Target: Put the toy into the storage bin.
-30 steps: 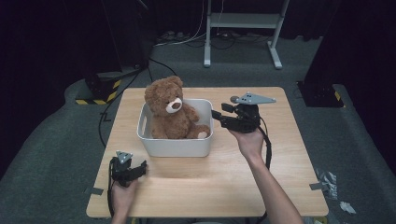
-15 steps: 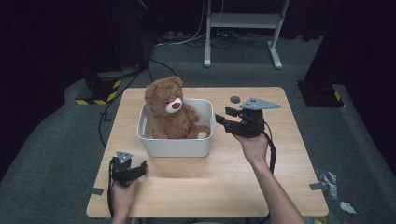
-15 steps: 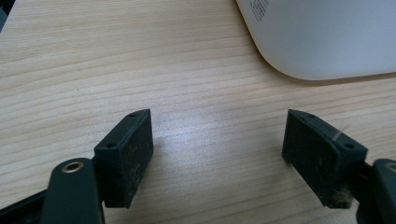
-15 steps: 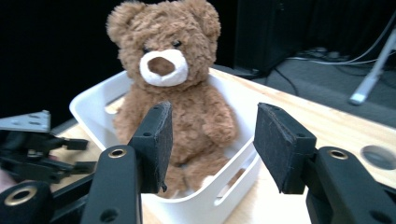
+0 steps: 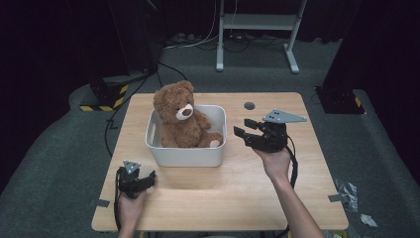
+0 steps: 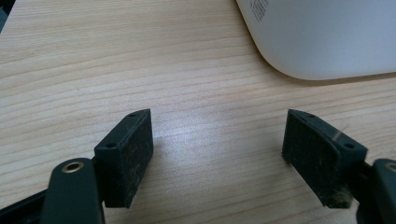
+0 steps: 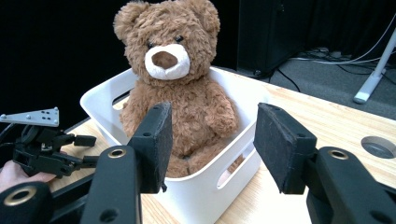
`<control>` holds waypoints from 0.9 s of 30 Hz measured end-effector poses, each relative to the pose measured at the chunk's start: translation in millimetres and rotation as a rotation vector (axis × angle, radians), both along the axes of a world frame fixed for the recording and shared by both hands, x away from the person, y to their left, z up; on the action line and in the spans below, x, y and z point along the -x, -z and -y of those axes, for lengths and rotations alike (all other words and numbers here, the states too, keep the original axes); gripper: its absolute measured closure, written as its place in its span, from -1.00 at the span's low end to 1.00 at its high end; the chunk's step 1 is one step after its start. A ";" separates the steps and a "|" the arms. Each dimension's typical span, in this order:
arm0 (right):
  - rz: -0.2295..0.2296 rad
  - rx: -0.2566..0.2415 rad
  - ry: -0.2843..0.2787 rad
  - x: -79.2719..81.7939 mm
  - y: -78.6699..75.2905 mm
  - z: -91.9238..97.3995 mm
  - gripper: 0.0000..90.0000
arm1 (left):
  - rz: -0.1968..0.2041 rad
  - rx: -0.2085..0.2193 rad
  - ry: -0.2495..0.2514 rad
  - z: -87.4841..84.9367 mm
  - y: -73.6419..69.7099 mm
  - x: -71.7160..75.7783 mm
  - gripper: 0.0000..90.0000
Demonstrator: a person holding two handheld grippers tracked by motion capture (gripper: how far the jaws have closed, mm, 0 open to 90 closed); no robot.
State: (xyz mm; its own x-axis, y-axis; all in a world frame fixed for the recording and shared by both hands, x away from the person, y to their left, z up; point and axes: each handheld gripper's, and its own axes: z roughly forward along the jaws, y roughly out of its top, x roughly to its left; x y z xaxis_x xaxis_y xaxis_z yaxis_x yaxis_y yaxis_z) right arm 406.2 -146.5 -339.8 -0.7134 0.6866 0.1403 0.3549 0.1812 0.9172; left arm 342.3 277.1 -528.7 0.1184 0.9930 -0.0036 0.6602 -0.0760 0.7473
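A brown teddy bear (image 5: 181, 116) sits upright in a white bin (image 5: 188, 157) on the wooden table. My right gripper (image 5: 242, 129) hovers just right of the bin, jaws open and pointing at it, with nothing between them. In the right gripper view, the bear (image 7: 177, 70) and the bin (image 7: 205, 196) lie beyond the open right gripper (image 7: 212, 135). My left gripper (image 5: 148, 177) rests low near the table's front left, in front of the bin. Its jaws stand wide open over bare wood in the left gripper view (image 6: 217, 154), with the bin's corner (image 6: 322, 37) beyond them.
A round hole (image 5: 249, 105) is set into the table behind the right gripper. Cables and a metal stand's feet (image 5: 257, 44) lie on the dark floor beyond the table. Bare wood stretches across the front and right of the table (image 5: 317, 188).
My right gripper has drifted a little to the right and toward the near edge, away from the bin, jaws unchanged. The left gripper and the bear have stayed put.
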 end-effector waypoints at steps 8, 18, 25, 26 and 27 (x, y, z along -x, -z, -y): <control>0.000 -0.001 0.011 4.9 1.3 7.5 0.04 | 0.000 0.000 0.000 0.0 0.0 0.0 -0.46; -0.011 -0.028 0.017 10.2 9.7 17.8 0.04 | 0.000 0.000 0.000 0.0 0.0 0.1 -0.46; -0.003 -0.037 0.014 14.0 10.9 20.7 0.03 | -0.005 -0.005 -0.001 -0.4 -0.3 0.7 -0.46; -0.006 -0.038 0.014 14.3 11.3 21.4 0.03 | -0.003 -0.004 -0.001 -0.3 -0.2 0.7 -0.46; -0.009 -0.039 0.017 14.3 11.8 22.3 0.03 | -0.004 -0.004 -0.001 -0.3 -0.3 0.7 -0.46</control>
State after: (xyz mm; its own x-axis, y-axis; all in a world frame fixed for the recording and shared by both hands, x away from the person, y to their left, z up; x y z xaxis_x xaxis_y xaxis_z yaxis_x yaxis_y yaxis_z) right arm 391.9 -168.8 -351.6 -0.7003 0.6924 0.1738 0.3659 0.1391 0.9202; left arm 341.6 277.5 -528.4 0.1175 0.9931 0.0003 0.6634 -0.0787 0.7441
